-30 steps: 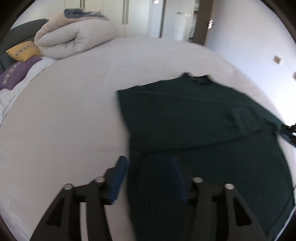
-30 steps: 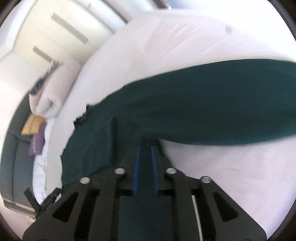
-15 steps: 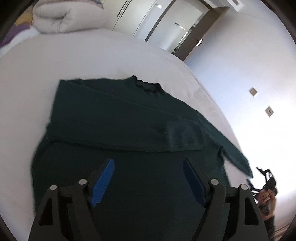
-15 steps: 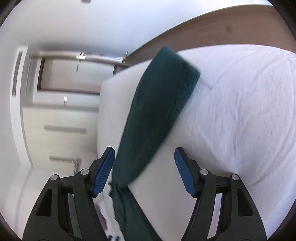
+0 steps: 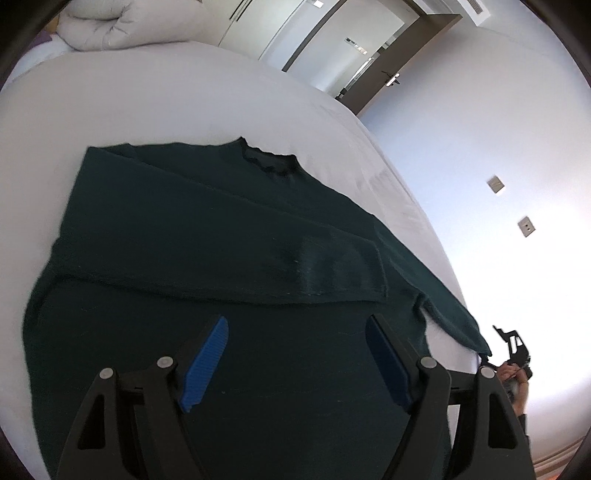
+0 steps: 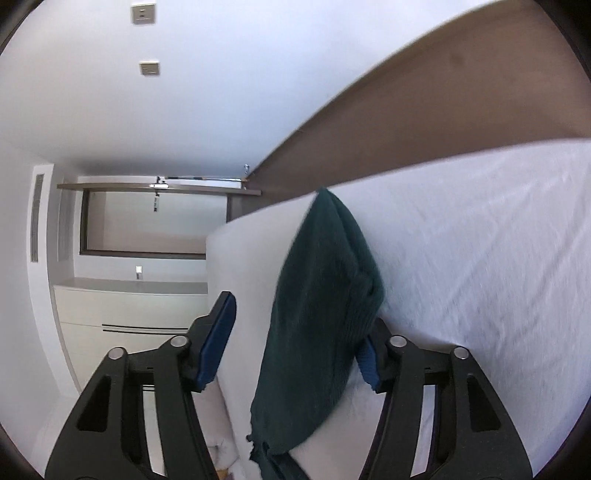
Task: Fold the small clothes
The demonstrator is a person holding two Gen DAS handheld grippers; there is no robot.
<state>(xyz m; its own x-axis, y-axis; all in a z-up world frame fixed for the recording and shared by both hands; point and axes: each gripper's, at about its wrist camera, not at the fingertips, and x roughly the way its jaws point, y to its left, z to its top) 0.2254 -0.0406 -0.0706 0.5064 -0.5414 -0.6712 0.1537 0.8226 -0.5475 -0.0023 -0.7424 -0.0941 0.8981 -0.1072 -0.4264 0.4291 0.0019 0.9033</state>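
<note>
A dark green sweater (image 5: 207, 236) lies flat on the white bed (image 5: 147, 92), with one sleeve (image 5: 325, 266) folded across its chest. My left gripper (image 5: 295, 321) hovers open over the sweater's lower half with nothing between its fingers. The other sleeve (image 6: 325, 295) runs out to the bed's edge. My right gripper (image 6: 299, 314) straddles its end and its jaws are closing. The left pad (image 6: 218, 332) stands apart from the cloth, and the right pad is partly hidden behind it. In the left wrist view the right gripper (image 5: 511, 343) shows at the sleeve's tip, in a person's hand (image 5: 517, 384).
A rolled duvet (image 5: 122, 26) sits at the head of the bed. Wardrobe doors and a dark door frame (image 5: 388, 74) stand behind. The bed's edge (image 6: 218, 258) drops off to a white cabinet (image 6: 129, 306), with brown floor (image 6: 443, 110) beyond.
The left gripper swung over the sweater's body and spread wider. The right gripper let go of the green cloth, rolled over, spread its jaws around the sleeve end and has since narrowed them.
</note>
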